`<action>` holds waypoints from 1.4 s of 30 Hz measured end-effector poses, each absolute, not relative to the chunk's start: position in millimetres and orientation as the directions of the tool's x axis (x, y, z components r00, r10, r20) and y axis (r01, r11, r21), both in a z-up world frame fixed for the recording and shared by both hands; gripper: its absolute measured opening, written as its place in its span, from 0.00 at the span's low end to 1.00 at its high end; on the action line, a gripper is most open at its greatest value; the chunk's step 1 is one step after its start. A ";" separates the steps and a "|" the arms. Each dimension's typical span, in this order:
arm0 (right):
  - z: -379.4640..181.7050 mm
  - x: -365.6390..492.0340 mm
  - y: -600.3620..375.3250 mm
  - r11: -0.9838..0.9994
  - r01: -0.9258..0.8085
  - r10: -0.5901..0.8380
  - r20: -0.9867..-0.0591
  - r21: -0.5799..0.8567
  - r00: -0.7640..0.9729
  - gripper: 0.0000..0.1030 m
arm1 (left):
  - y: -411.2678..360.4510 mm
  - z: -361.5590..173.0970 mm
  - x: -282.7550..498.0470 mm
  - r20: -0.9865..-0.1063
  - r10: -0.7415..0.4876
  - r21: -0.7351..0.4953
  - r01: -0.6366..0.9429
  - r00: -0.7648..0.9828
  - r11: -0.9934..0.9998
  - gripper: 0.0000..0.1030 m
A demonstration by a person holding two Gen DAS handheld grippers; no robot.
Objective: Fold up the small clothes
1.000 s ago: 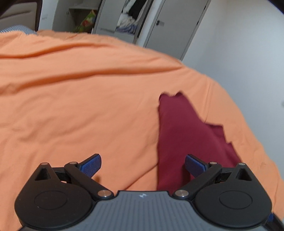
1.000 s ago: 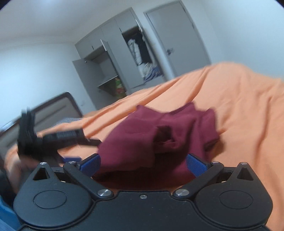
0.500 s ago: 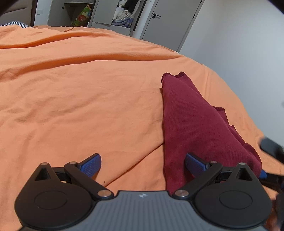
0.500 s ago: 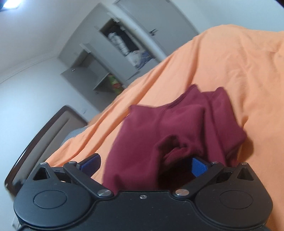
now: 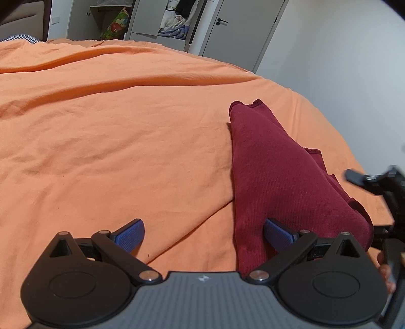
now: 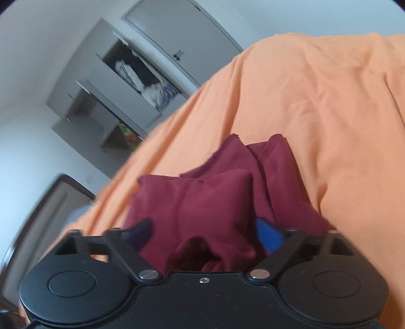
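Lying on the orange bed (image 5: 126, 131): one dark red garment (image 5: 273, 172), partly folded into a long narrow bundle.

Position: right half of the bed in the left wrist view, its long axis running from near to far. Far end narrow, showing two small hemmed corners. Near end wider and bulkier, with loose layers spilling to the right.

Left hand-held gripper (image 5: 202, 234): jaws spread wide, nothing between them. Its right finger sits over the near left edge of the garment; its left finger is over bare sheet. Contact with the cloth cannot be told. The garment lies ahead and to the right of this tool.

Right hand-held gripper (image 6: 202, 231): jaws spread wide, straddling the bunched near end of the garment, which fills the gap between the fingers and rises in puffy folds just ahead. Nothing clamped, as far as the blurred view shows. The same tool appears as a dark shape at the right edge of the left wrist view, just beside the garment's near right corner.

Judgement: the right tool is nearer the bulk and faces along the long axis; the left tool sits at the bundle's left flank. A coming fold would likely turn on that near-to-far axis, near end carried toward far end.

Background: open wardrobe (image 5: 174, 17), closed door (image 5: 227, 27).
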State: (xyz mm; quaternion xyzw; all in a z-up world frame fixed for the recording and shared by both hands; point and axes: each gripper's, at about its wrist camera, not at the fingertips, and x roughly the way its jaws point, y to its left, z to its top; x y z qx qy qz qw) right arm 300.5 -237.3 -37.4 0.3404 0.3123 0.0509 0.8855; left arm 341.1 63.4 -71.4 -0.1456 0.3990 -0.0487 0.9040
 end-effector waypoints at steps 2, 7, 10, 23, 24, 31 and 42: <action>-35.7 307.5 -231.5 0.818 0.143 0.242 -0.558 0.558 0.793 0.36 | 64.2 -69.3 340.1 -0.708 -0.202 -0.301 -0.030 0.677 0.953 0.99; -26.3 307.0 -235.7 0.872 0.093 0.189 -0.506 0.480 0.842 0.06 | 65.9 -57.9 341.0 -0.689 -0.209 -0.310 -0.021 0.693 0.951 1.00; -7.2 297.3 -242.5 0.907 0.067 0.133 -0.434 0.416 0.891 0.06 | 60.8 -48.3 349.4 -0.670 -0.227 -0.318 0.002 0.707 0.948 1.00; -48.8 314.3 -270.2 0.950 0.158 0.008 -0.531 0.268 0.847 0.13 | 17.0 -69.5 379.0 -0.691 -0.285 -0.320 0.072 0.664 0.945 1.00; -49.2 309.7 -270.4 0.947 0.163 0.006 -0.523 0.276 0.852 0.20 | 19.3 -69.7 378.7 -0.692 -0.286 -0.321 0.073 0.663 0.944 1.00; -35.4 258.6 -275.7 0.955 0.120 0.018 -0.458 0.271 0.889 0.89 | 28.0 -59.9 373.9 -0.683 -0.300 -0.350 0.062 0.666 0.935 0.99; -59.1 184.6 -200.4 0.999 -0.006 -0.012 -0.458 -0.037 0.889 0.99 | 28.5 -62.0 376.0 -0.702 -0.298 -0.364 0.034 0.647 0.931 0.99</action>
